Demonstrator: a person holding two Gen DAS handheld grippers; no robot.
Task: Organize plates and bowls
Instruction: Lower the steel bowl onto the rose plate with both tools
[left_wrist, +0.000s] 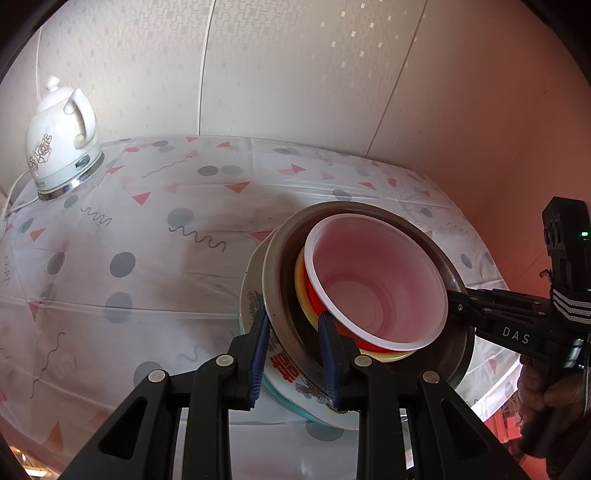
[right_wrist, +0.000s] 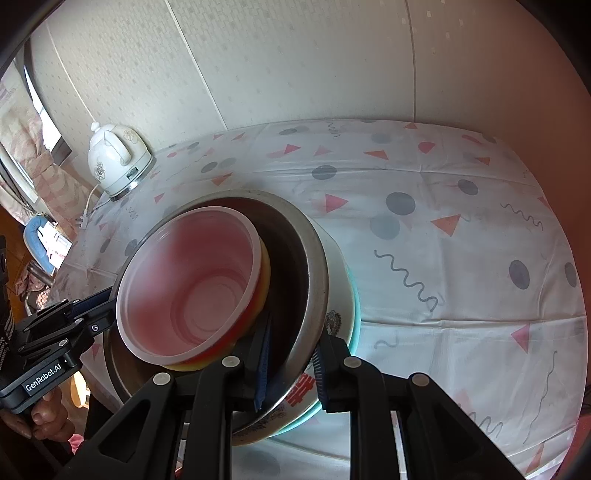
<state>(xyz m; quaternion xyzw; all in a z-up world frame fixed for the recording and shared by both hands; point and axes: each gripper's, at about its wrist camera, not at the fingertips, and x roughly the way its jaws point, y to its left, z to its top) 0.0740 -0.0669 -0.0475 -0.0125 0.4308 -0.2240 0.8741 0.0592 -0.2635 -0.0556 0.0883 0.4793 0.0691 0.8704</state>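
On right tool (left_wrist: 456, 301): "DAS".

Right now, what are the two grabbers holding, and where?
Both hold the stack of dishes by opposite rims: the left gripper pinches the metal bowl and decorated plate edges; the right gripper pinches the far side.

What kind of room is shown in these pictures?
Probably a home dining or kitchen corner: a table with a patterned plastic tablecloth, a white electric kettle standing on it, and wallpapered walls behind.
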